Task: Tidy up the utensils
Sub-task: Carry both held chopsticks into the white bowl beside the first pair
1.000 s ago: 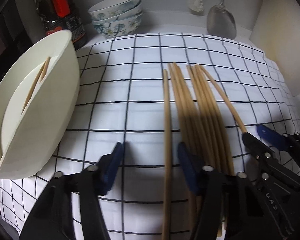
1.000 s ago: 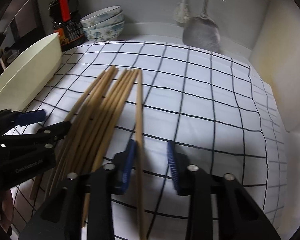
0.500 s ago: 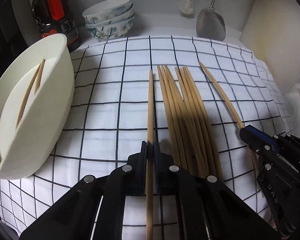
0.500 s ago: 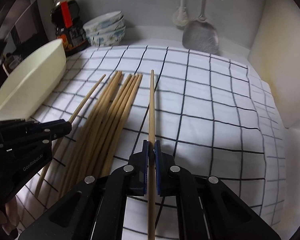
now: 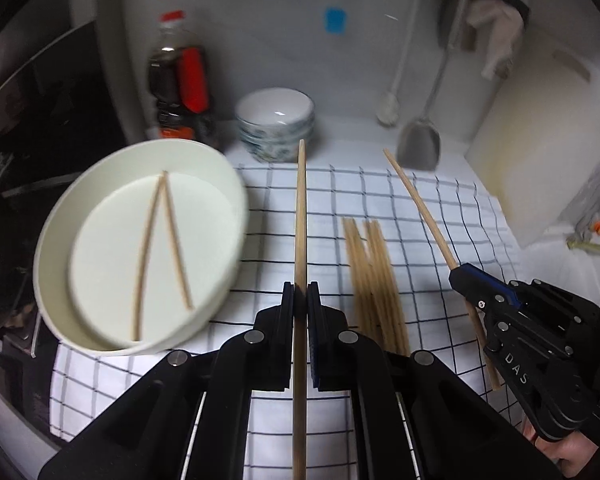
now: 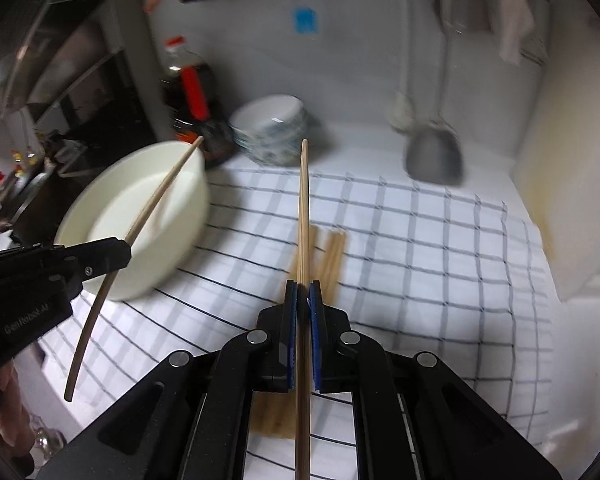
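My left gripper is shut on one wooden chopstick, lifted above the checked cloth. My right gripper is shut on another chopstick, also lifted. Each gripper shows in the other's view: the right one with its chopstick, the left one with its chopstick. A white oval basin at the left holds two chopsticks. Several more chopsticks lie bunched on the cloth, also seen in the right wrist view.
The black-and-white checked cloth covers the counter. At the back stand a dark sauce bottle and stacked patterned bowls. A metal spatula and a brush hang on the wall. A pale cutting board leans at right.
Both grippers shut on a chopstick each, then lifted them off the cloth. The views have pulled up and back, with the basin's inside now showing.
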Demonstrator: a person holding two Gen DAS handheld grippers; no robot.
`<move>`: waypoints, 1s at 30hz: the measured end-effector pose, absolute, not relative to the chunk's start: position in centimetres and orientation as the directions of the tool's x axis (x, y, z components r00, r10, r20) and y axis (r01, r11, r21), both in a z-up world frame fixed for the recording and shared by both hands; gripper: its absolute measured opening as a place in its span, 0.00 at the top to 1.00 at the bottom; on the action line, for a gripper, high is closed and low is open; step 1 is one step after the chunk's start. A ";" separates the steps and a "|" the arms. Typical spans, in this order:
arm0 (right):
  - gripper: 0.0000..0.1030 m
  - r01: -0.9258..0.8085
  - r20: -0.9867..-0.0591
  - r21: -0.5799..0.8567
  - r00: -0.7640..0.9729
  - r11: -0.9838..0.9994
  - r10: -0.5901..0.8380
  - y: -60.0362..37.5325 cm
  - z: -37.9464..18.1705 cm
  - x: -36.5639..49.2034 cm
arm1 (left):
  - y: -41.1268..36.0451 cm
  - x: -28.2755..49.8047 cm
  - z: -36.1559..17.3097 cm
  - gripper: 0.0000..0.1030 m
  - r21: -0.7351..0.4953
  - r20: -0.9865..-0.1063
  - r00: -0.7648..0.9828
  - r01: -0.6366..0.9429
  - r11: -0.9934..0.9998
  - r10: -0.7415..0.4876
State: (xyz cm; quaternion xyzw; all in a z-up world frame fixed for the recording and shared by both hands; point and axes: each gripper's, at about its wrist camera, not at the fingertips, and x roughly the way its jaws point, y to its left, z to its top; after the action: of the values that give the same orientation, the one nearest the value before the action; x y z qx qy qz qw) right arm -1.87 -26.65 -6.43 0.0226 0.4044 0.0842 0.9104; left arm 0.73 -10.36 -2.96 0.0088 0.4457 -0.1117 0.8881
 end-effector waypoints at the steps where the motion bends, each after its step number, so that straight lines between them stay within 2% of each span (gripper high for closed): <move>1: 0.94 -0.156 -0.729 0.113 0.658 0.981 0.188 -25.6 -5.9 -1.7 | -9.1 0.7 -2.4 0.93 -0.089 -0.791 0.584 0.187 0.978 -0.184; 9: 0.94 -0.196 -0.709 0.135 0.666 0.971 0.232 -17.1 -4.2 0.7 | 1.6 3.2 -0.9 0.93 -0.066 -0.787 0.604 0.114 0.991 -0.122; 16: 0.94 -0.175 -0.720 0.146 0.656 0.974 0.226 -9.9 -4.7 5.0 | 8.6 8.1 -2.7 0.93 -0.072 -0.804 0.580 0.126 0.989 -0.132; 30: 0.94 -0.188 -0.793 0.184 0.551 0.965 0.259 -4.0 -8.4 11.5 | 9.9 13.0 -7.9 0.93 -0.083 -0.860 0.490 0.140 0.987 -0.142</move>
State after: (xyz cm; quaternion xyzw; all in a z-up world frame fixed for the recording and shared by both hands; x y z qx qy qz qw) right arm 11.52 -4.05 -8.37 0.0389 0.4564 0.1268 0.8798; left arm 12.98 9.90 -7.89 -0.0008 0.4984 -0.0817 0.8631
